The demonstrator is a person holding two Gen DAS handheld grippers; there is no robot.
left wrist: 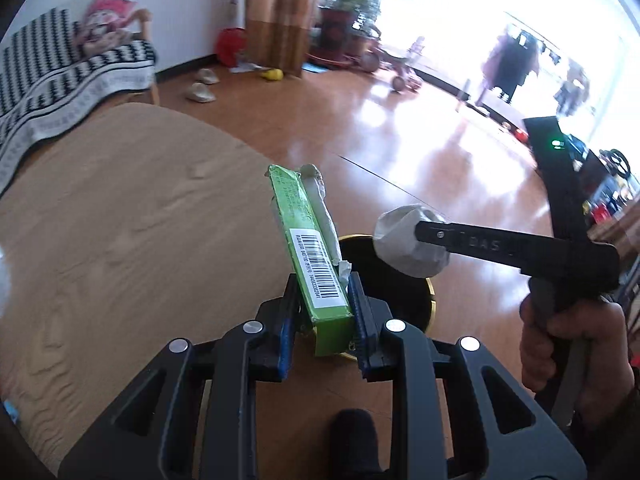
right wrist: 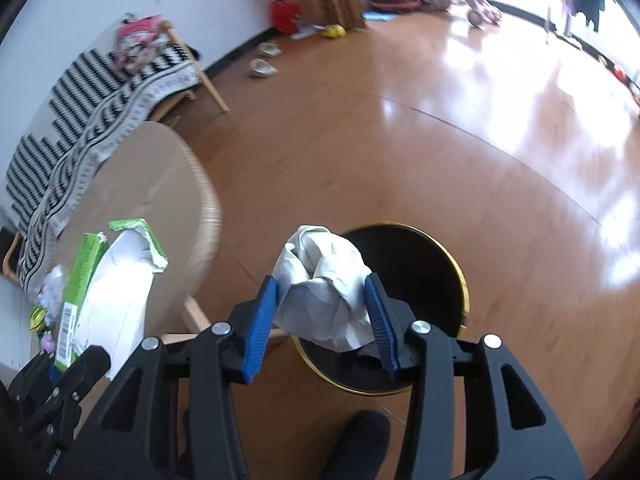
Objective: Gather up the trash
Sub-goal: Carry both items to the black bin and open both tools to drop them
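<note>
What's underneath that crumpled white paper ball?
Under the crumpled white paper ball, held in the right hand-held gripper, stands a round black bin with a gold rim on the wooden floor. Its inside looks dark; any contents cannot be seen.

Your left gripper [left wrist: 322, 312] is a black plastic frame with triangular cut-outs, round silver screws at its joints and ribbed blue pads [left wrist: 362, 312]. Your right gripper [right wrist: 322, 312] matches it; beside it, its handle shows a green light [left wrist: 557, 143] and embossed lettering.
</note>
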